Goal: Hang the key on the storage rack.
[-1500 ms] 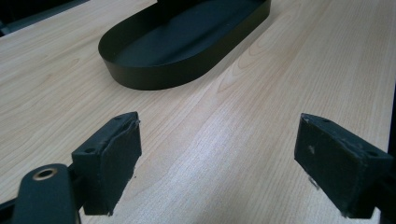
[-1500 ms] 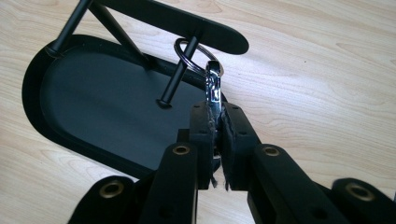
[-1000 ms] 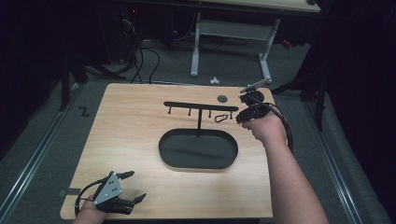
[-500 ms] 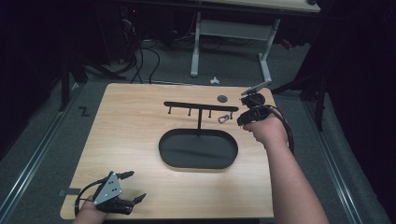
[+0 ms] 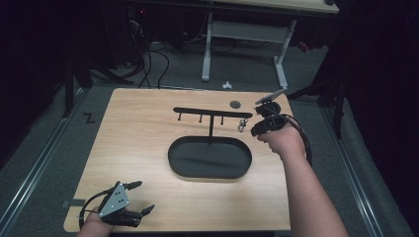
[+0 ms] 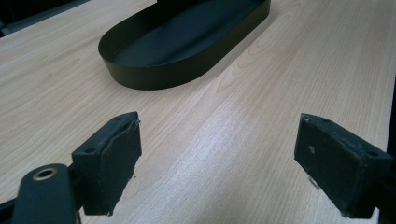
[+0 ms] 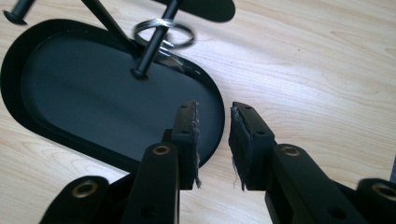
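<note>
A black T-shaped rack [image 5: 212,111] with short pegs stands in a black oval tray [image 5: 173,163] at the middle of the wooden table. A silver key ring [image 5: 241,125] hangs on the rack's rightmost peg. In the right gripper view the key ring [image 7: 163,31] hangs around that peg above the tray [image 7: 9,79]. My right gripper [image 5: 253,129] is just right of the ring. Its jaws [image 7: 214,126] are a narrow gap apart with nothing between them. My left gripper [image 5: 144,196] rests near the table's front left corner, wide open [image 6: 219,158] and pointing at the tray [image 6: 140,79].
A small round black disc [image 5: 235,104] lies on the table behind the rack's right end. The right forearm [image 5: 306,192] lies over the table's right side. Beyond the far edge are a white desk frame [image 5: 207,44] and cables on the floor.
The right gripper has shifted very slightly away from the key ring. The left gripper has not moved.
</note>
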`<move>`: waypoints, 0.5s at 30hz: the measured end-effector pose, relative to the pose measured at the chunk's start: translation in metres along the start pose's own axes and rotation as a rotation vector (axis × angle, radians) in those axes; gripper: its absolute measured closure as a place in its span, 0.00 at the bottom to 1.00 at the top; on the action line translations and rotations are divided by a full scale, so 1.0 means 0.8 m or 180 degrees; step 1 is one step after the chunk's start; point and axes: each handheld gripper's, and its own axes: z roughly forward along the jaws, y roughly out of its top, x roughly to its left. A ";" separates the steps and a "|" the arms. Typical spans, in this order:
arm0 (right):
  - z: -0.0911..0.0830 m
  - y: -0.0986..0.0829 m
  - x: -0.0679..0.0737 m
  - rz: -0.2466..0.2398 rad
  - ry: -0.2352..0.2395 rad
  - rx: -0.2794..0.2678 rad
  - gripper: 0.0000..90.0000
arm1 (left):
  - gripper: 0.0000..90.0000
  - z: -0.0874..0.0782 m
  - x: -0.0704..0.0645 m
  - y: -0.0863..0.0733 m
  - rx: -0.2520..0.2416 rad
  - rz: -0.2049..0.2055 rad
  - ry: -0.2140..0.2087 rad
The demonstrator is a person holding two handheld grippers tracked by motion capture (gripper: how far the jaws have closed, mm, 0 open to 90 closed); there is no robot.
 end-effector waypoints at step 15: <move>0.019 -0.018 -0.001 -0.0008 -0.0008 0.0024 0.72 | 0.17 0.001 -0.001 0.000 0.0009 0.0006 -0.0011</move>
